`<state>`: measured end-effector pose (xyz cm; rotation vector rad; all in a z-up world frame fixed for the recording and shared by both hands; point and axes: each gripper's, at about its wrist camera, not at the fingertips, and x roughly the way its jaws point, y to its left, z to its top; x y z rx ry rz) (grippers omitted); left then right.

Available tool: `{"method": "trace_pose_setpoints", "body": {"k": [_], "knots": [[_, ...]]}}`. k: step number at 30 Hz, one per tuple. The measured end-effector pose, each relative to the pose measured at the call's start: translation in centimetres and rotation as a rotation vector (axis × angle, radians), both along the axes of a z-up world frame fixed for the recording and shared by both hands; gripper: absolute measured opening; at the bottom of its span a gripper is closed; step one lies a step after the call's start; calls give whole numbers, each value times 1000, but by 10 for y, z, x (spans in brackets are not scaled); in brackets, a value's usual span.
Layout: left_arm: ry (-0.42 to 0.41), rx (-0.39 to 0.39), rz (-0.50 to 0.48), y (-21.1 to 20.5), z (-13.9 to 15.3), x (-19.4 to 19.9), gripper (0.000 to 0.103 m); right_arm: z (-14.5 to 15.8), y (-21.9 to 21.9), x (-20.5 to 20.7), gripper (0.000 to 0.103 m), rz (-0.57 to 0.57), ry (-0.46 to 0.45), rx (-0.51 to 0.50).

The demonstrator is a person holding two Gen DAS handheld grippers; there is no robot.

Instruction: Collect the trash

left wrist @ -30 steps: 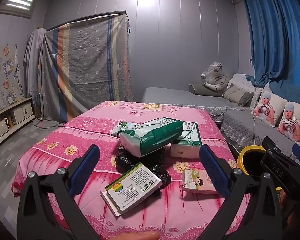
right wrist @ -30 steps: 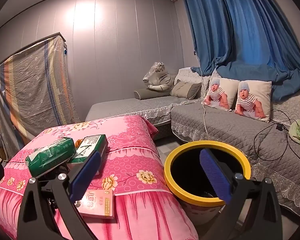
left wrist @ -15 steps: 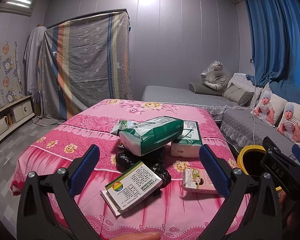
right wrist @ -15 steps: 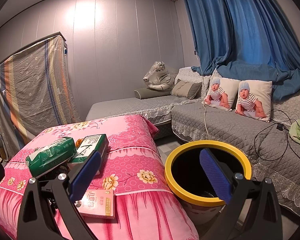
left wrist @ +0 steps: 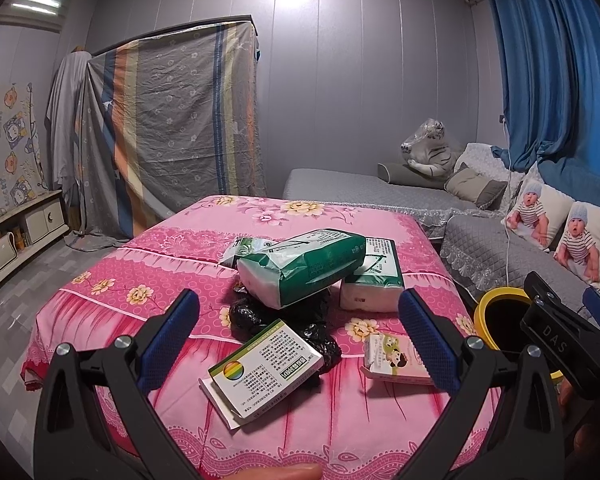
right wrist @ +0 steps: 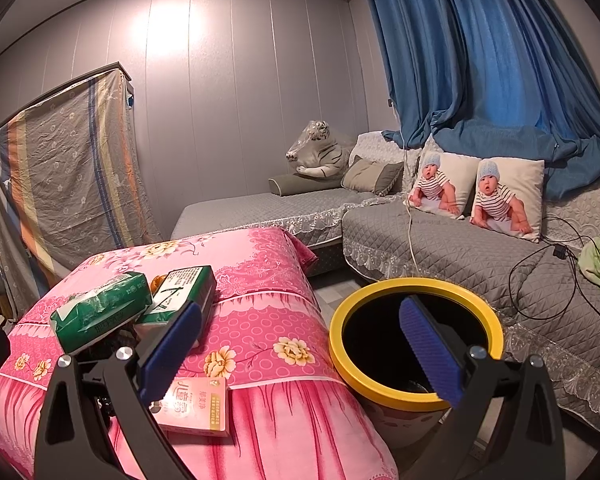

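On the pink flowered table lies a pile of trash: a green tissue pack on a crumpled black bag, a second green-and-white pack, a white box with a rainbow dot and a small pink box. My left gripper hangs open just before the white box, nothing between its blue pads. My right gripper is open too, between the table's corner and the yellow-rimmed bin; the pink box lies by its left finger. The bin stands right of the table.
A grey quilted sofa with baby-print cushions and a black cable runs behind the bin. A plush tiger sits on it. A striped sheet covers furniture at the back left. A low cabinet lines the left wall.
The left wrist view has drifted slightly, so the room has shifted a little; the trash pile and both open grippers stay as they were.
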<state>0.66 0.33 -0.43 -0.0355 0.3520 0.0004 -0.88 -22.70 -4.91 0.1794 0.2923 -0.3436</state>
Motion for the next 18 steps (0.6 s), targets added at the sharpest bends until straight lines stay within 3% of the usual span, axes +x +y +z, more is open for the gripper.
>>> {"method": "trace_pose_setpoints", "body": {"k": [18], "knots": [[12,1,-8,0,-4,-1,95,-1,-1,0,96,-2,1,2]]}}
